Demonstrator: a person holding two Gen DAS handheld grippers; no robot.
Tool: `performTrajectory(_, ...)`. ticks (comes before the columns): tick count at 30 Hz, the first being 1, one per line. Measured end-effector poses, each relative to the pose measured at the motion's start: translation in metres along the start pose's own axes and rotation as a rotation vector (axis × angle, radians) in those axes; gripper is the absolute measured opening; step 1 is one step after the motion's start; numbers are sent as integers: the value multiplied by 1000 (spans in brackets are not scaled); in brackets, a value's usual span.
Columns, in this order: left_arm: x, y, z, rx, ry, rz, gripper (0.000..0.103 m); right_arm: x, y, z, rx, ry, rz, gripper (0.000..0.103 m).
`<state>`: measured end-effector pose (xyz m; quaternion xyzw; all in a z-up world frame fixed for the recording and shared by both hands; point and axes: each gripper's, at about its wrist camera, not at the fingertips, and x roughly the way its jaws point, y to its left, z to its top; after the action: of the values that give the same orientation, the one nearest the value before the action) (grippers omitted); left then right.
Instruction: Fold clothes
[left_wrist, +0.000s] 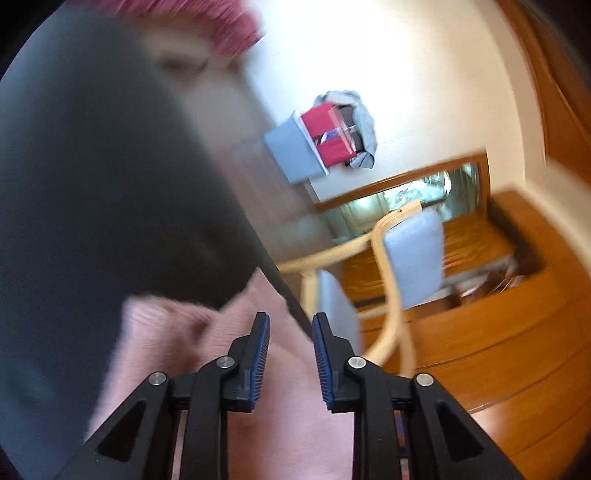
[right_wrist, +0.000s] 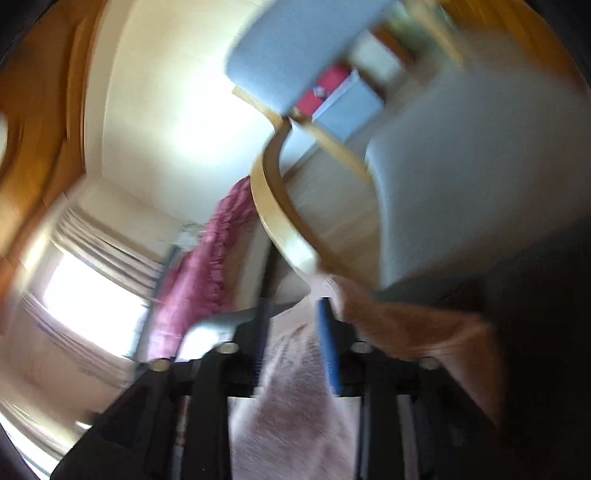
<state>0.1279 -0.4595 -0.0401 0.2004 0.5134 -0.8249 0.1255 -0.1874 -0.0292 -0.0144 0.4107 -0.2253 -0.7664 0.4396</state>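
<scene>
Pink knit garment, soft and fuzzy, lies rumpled under my left view against a dark surface. In my right view its cloth runs up between the fingers; blurred, fold state unclear.

You're in a home, a lived-in room rather than a lab or shop. In the left wrist view, warm orange wood floor fills your 3 to 5 o'clock. A bentwood armchair with pale blue cushions sits at centre-right. At 12 o'clock, against the cream wall, an open fabric storage box holds red and grey clothing. A wood-framed mirror or glass panel sits between box and chair; which it is, you can't tell. In the right wrist view, a bright window with pale curtains lies at 8 o'clock, a pink ruffled fabric just beside it. Both views are motion-blurred.
</scene>
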Motion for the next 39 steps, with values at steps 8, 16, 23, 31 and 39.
performTrajectory(8,-35,25,-46,162,49,51,27,-87,4,-39,-255,-52,-172,48)
performTrajectory(16,-44,24,-61,228,62,48,28,-65,-19,-58,-210,96,-164,49)
performTrajectory(23,-45,34,-57,171,68,-25,28,-63,-32,-62,-169,129,-121,49)
performTrajectory(31,-42,22,-62,259,67,30,29,-64,-27,-64,-169,134,-48,48)
performTrajectory(39,-37,6,-69,410,132,114,28,-52,-11,-72,-262,199,-113,42)
